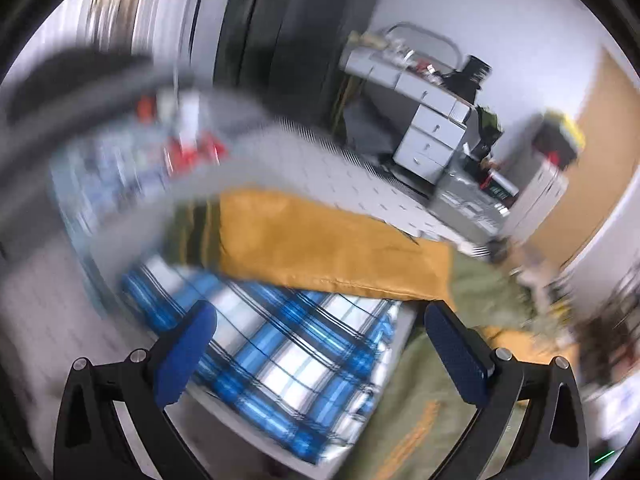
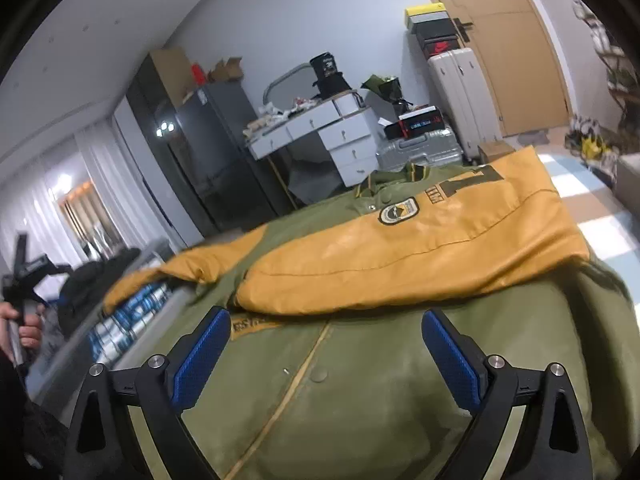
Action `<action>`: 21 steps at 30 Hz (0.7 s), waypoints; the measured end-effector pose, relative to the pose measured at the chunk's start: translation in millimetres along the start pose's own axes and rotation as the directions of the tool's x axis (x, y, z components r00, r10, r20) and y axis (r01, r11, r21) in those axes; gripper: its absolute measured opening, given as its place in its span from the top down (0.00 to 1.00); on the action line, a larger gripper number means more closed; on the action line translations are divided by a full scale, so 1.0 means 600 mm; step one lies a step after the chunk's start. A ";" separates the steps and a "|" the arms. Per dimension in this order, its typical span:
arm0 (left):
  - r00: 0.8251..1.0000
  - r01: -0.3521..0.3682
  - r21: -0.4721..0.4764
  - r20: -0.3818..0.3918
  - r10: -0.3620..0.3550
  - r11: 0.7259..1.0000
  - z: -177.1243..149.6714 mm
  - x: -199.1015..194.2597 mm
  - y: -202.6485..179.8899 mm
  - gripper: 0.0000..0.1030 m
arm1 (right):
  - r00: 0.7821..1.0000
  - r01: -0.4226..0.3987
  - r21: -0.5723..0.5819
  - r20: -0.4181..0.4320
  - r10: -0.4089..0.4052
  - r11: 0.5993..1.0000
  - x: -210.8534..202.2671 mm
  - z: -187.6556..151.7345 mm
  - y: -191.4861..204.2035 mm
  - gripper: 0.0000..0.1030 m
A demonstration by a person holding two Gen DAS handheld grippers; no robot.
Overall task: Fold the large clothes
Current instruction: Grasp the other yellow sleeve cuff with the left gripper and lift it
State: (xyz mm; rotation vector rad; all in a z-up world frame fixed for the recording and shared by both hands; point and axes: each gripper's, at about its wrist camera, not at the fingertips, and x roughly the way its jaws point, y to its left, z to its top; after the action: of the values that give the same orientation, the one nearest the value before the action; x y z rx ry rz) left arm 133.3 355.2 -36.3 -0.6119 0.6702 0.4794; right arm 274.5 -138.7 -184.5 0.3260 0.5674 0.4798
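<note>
1. The olive-green varsity jacket with mustard-yellow leather sleeves (image 2: 360,380) lies spread flat, one sleeve folded across its chest, just ahead of and below the right gripper (image 2: 324,350).
2. That gripper's blue-padded jaws stand wide apart, holding nothing.
3. The left gripper (image 1: 320,344), blurred, hovers open over a blue plaid cloth (image 1: 280,360), apparently empty.
4. The round chest badge (image 2: 398,212) is unreadable.
</note>
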 end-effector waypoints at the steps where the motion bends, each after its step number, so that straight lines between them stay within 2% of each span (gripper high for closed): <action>1: 1.000 0.015 -0.050 -0.019 -0.016 0.999 0.008 0.015 0.017 0.02 | 1.000 -0.003 0.011 0.002 0.003 1.000 -0.004 -0.002 -0.002 0.05; 4: 0.993 0.076 -0.105 -0.083 -0.085 0.992 0.023 0.077 0.047 0.02 | 1.000 -0.011 0.031 -0.016 0.011 0.999 -0.002 -0.001 -0.007 0.05; 6: 0.977 0.135 -0.147 -0.148 -0.156 0.980 0.027 0.122 0.058 0.02 | 1.000 -0.011 0.026 -0.011 0.011 1.000 -0.004 -0.003 -0.005 0.05; 9: 0.963 0.150 -0.250 -0.184 -0.199 0.957 0.025 0.168 0.081 0.02 | 1.000 -0.014 0.015 -0.001 0.014 1.000 -0.006 -0.005 -0.002 0.05; 10: 0.953 0.147 -0.292 -0.215 -0.214 0.945 0.021 0.189 0.089 0.02 | 1.000 -0.013 0.014 -0.003 0.013 1.000 -0.006 -0.006 -0.003 0.05; 11: 0.950 0.132 -0.339 -0.224 -0.217 0.931 0.015 0.206 0.099 0.02 | 1.000 -0.009 0.015 -0.009 0.009 1.000 -0.004 -0.006 -0.003 0.05; 13: 0.947 0.107 -0.394 -0.238 -0.214 0.913 0.011 0.229 0.111 0.02 | 0.999 -0.021 0.020 -0.025 0.021 1.000 0.000 -0.007 -0.004 0.05; 15: 0.960 0.098 -0.409 -0.200 -0.194 0.907 0.019 0.235 0.115 0.04 | 0.999 -0.026 0.023 -0.026 0.026 0.999 0.001 -0.007 -0.005 0.05; 17: 0.980 0.058 -0.368 -0.154 -0.123 0.928 0.030 0.231 0.107 0.13 | 0.999 -0.030 0.026 -0.025 0.031 0.999 0.000 -0.007 -0.005 0.05; 18: 0.984 0.043 -0.360 -0.146 -0.101 0.932 0.036 0.229 0.103 0.22 | 0.999 -0.033 0.029 -0.023 0.034 0.999 0.001 -0.008 -0.007 0.05; 19: 0.988 0.011 -0.350 -0.139 -0.064 0.937 0.039 0.231 0.102 0.37 | 0.999 -0.032 0.033 -0.023 0.033 0.999 0.001 -0.008 -0.008 0.05; 20: 0.990 -0.030 -0.342 -0.141 -0.020 0.939 0.043 0.233 0.102 0.47 | 0.999 -0.032 0.038 -0.024 0.033 0.999 0.001 -0.007 -0.010 0.05; 21: 0.990 -0.053 -0.331 -0.142 0.006 0.942 0.039 0.232 0.103 0.69 | 0.999 -0.032 0.044 -0.026 0.033 0.999 0.002 -0.007 -0.011 0.05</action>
State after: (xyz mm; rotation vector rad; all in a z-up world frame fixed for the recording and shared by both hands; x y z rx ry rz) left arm 202.9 444.7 -140.2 -0.9642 0.7371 0.5884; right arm 275.2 -143.1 -191.5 0.3711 0.5995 0.5047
